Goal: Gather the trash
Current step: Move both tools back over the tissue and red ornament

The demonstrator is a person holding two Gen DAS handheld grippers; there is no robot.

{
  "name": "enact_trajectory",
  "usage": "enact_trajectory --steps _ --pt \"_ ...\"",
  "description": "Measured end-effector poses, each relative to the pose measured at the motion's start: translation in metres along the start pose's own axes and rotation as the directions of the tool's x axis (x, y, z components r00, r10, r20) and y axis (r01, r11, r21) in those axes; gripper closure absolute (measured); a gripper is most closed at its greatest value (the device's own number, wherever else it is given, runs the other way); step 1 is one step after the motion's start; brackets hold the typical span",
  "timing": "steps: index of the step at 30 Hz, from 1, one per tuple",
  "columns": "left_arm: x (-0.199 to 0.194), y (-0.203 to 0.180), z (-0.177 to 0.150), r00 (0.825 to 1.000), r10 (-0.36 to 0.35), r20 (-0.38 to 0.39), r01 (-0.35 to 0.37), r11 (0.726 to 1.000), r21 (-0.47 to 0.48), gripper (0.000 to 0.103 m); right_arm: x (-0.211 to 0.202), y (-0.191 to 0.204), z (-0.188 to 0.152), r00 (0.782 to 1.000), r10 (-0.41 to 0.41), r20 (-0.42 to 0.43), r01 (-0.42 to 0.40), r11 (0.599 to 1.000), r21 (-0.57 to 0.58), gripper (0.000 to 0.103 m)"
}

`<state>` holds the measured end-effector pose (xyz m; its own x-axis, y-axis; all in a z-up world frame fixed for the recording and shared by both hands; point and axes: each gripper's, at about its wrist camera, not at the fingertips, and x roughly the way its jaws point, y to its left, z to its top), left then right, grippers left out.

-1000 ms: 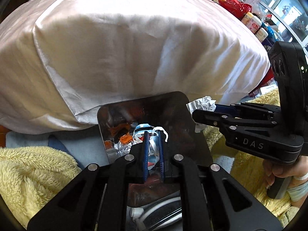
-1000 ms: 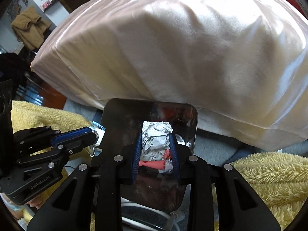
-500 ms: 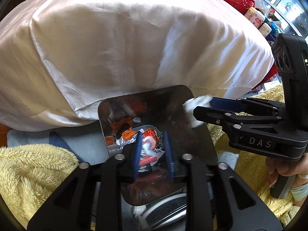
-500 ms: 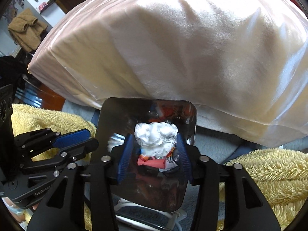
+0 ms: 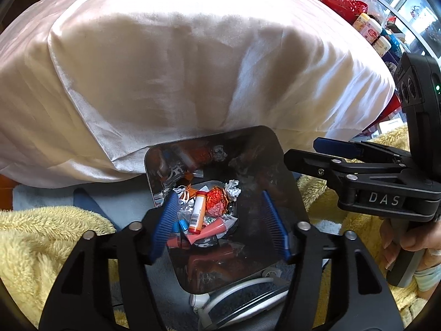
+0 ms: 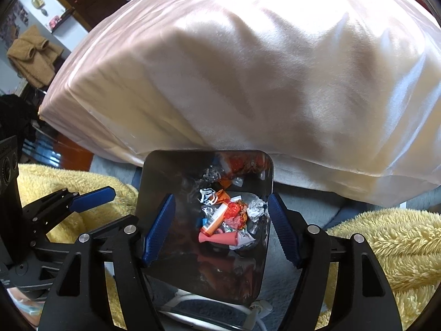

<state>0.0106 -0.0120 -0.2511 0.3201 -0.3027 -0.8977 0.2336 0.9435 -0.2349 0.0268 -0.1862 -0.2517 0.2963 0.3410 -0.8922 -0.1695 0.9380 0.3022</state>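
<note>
Big satin pillow [image 5: 193, 69] sits right behind the bin [image 5: 286, 182], yellow blanket [image 5: 41, 237] on both sides of it. Both tongs, left [image 5: 219, 222] and right [image 6: 220, 227], hang over the bin with jaws spread wide, holding nothing. Trash [image 5: 209, 207] is piled in the bin's bottom; the orange tube [image 5: 198, 210] on top lies long axis pointing toward the pillow, slightly tilted.

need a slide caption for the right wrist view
Right gripper open above a shiny metal bin of wrappers, beside a satin pillow.
</note>
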Motion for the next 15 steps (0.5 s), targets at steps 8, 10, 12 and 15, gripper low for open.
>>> enact_trajectory --steps 8,10,12,15 --pt "-0.036 0.006 0.037 0.995 0.034 0.096 -0.035 0.999 0.007 0.029 -0.054 -0.001 0.037 0.988 0.063 0.144 -0.067 0.998 0.017 0.032" --pt "-0.045 0.009 0.052 0.992 0.044 0.122 -0.044 0.999 -0.001 0.027 -0.066 0.002 0.054 0.981 0.061 0.182 -0.061 0.998 -0.002 0.032" --pt "-0.051 0.015 0.068 0.989 0.049 0.139 -0.048 0.999 -0.014 0.027 -0.076 0.004 0.072 0.976 0.046 0.213 -0.044 0.999 -0.018 0.032" --pt "-0.059 0.021 0.095 0.985 0.050 0.165 -0.046 0.999 -0.028 0.027 -0.086 0.005 0.101 0.968 0.016 0.252 -0.007 0.999 -0.036 0.032"
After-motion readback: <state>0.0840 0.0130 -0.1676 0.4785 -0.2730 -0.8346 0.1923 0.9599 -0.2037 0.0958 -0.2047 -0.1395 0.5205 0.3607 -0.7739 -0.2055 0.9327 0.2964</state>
